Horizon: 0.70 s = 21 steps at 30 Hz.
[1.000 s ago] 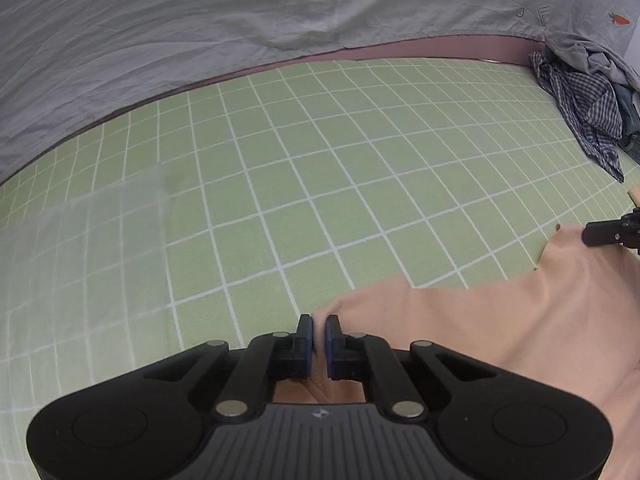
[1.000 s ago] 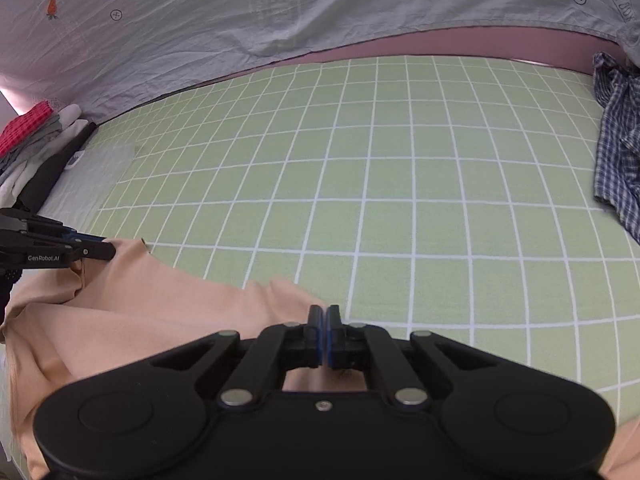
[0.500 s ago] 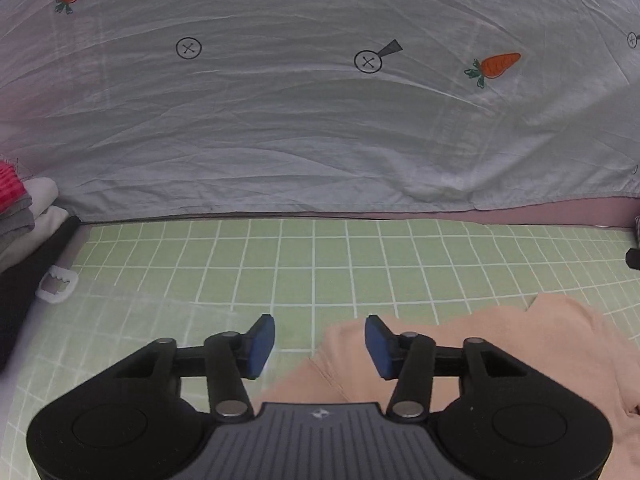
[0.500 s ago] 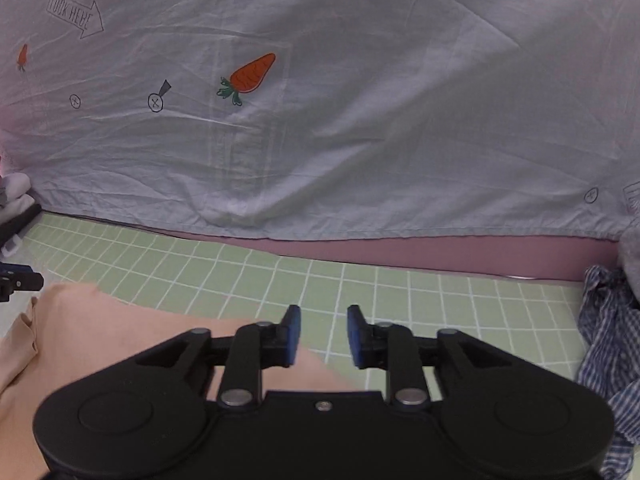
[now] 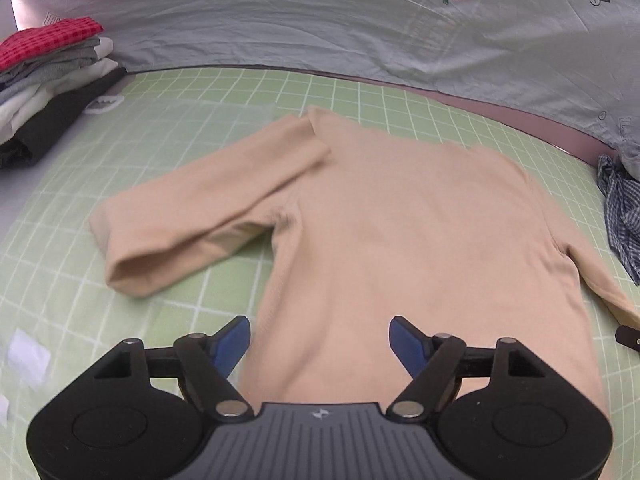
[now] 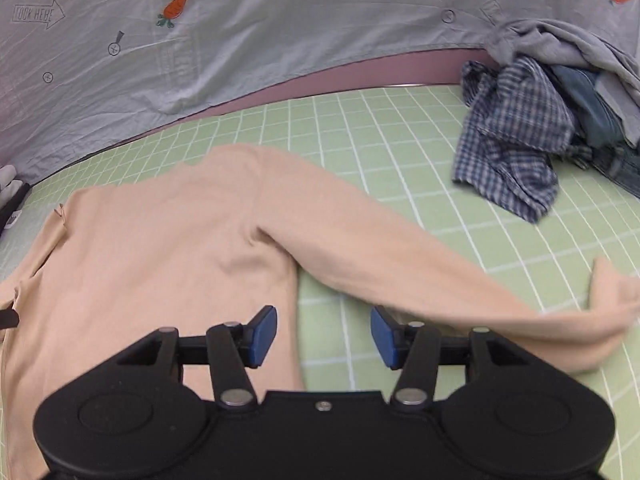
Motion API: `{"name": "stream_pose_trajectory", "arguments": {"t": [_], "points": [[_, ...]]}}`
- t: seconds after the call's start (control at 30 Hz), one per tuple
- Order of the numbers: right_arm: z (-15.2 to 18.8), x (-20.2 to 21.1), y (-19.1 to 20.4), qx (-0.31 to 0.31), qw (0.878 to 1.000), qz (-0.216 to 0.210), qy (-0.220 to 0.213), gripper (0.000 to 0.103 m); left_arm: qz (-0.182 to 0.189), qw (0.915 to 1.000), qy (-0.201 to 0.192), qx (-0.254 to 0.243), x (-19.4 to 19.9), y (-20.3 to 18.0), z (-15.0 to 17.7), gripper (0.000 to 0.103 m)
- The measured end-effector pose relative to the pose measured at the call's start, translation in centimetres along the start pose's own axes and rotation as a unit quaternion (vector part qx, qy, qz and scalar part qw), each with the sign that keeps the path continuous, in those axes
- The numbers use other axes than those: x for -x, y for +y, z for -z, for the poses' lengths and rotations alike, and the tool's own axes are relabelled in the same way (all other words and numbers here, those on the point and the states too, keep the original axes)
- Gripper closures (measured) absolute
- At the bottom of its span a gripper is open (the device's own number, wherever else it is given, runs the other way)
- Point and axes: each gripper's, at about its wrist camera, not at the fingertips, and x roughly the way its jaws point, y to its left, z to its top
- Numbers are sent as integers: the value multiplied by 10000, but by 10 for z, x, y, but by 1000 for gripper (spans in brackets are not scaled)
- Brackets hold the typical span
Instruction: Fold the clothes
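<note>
A plain peach long-sleeved shirt (image 5: 400, 232) is noted on a light green mat (image 5: 224, 92) gridded in white. Upper right, a blue-and-white checked garment (image 6: 516, 140) is recorded. Behind, a grey sheet (image 6: 280, 20) is printed with orange carrots. Blue pads (image 6: 262, 334) are seen on black fingers.

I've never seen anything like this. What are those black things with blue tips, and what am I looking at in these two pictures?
Each picture comes from a camera mounted on a tool a person holds, looking forward along its two fingers. One shows the left hand-held gripper, the other the right hand-held gripper; the blue tips are finger pads. Both are open and hold nothing. On the green grid mat a peach long-sleeved shirt lies spread out, ready for folding. A stack of folded clothes sits to the left, and a heap of unfolded clothes, with a blue checked shirt, to the right.
</note>
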Motion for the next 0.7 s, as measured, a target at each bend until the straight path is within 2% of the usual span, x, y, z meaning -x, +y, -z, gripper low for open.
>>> {"name": "stream_pose_trajectory", "arguments": {"t": [0.1, 0.27, 0.43, 0.53, 0.7], "points": [[18, 21, -15, -250, 9995, 162, -87, 41, 70, 9997, 233, -12, 5, -19, 24, 22], [29, 51, -52, -868, 9958, 202, -201, 40, 182, 9984, 526, -128, 10, -56, 55, 22], [27, 67, -99, -1237, 9918, 287, -159, 39, 137, 9981, 593, 8, 14, -90, 75, 19], [21, 69, -126, -1372, 9902, 220, -116, 36, 13, 9976, 686, 125, 10, -108, 84, 18], [7, 61, -173, -1530, 9878, 273, -44, 35, -448, 9970, 632, 57, 7, -137, 95, 13]]}}
